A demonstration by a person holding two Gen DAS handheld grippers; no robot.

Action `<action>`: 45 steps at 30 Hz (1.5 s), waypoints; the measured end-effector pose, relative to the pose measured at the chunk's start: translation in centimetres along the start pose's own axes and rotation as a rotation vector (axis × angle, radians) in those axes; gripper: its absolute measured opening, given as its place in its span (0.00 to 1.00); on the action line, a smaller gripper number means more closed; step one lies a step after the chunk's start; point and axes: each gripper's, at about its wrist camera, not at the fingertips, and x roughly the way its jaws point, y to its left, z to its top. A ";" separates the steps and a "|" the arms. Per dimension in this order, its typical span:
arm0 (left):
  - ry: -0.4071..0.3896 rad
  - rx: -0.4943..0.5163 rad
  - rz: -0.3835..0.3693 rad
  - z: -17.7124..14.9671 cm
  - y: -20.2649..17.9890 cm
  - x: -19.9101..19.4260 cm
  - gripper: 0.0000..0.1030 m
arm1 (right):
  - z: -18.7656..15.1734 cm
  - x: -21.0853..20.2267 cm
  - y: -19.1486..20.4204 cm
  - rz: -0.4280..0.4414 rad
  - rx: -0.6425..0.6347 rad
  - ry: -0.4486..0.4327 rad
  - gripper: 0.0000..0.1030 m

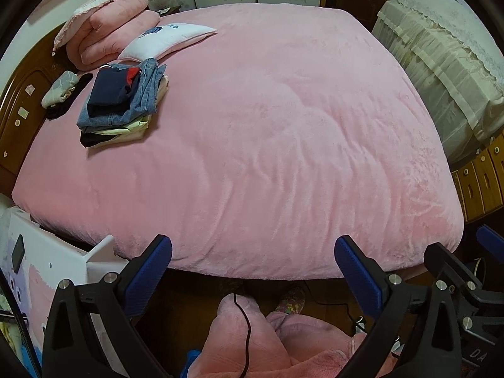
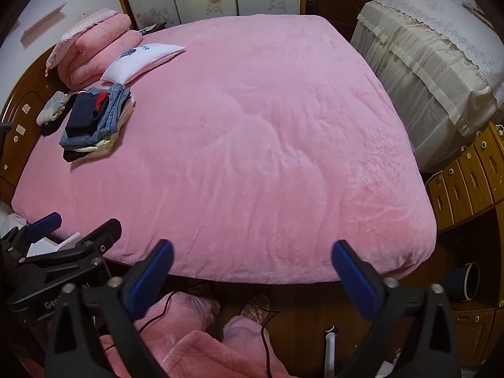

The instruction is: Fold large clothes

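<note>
While both grippers hang above the floor at the foot of the bed, each one stands wide apart and holds nothing. The left gripper (image 1: 253, 260) shows its two blue pads far from each other, and the near edge of the pink bedspread (image 1: 267, 145) runs between them. The right gripper (image 2: 252, 263) is spread in the same way, with the same edge of the pink bedspread (image 2: 252, 145) crossing the gap between its pads. In the left wrist view the right gripper (image 1: 472, 271) appears at the right border, just beside the left one.

The stack of folded clothes (image 1: 121, 102) lies near the headboard (image 1: 19, 100) side, on the far left part of the bed. A dark navy piece is on top, denim is under it, and pale and black pieces are at the bottom. In the right wrist view the stack of folded clothes (image 2: 94, 123) sits well apart from both grippers. Just behind it lie a white pillow (image 1: 167, 41) and a folded pink quilt (image 1: 107, 31).

The middle and right parts of the bedspread are flat with light wrinkles. A covered cabinet (image 2: 425, 72) stands near the right edge of the bed, and wooden drawers (image 2: 466, 176) are close to the right corner. On the floor below the grippers the person's pink trousers (image 1: 252, 340) and a black cable (image 1: 244, 330) are visible.
</note>
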 end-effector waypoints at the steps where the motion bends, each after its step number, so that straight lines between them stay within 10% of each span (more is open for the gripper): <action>1: 0.001 0.002 0.002 0.0 0.0 0.0 0.99 | 0.0 0.0 0.1 0.000 -0.002 -0.001 1.00; 45: -0.006 0.002 0.011 -0.4 -0.8 -0.3 0.99 | -0.3 0.4 -0.5 -0.008 0.026 0.019 1.00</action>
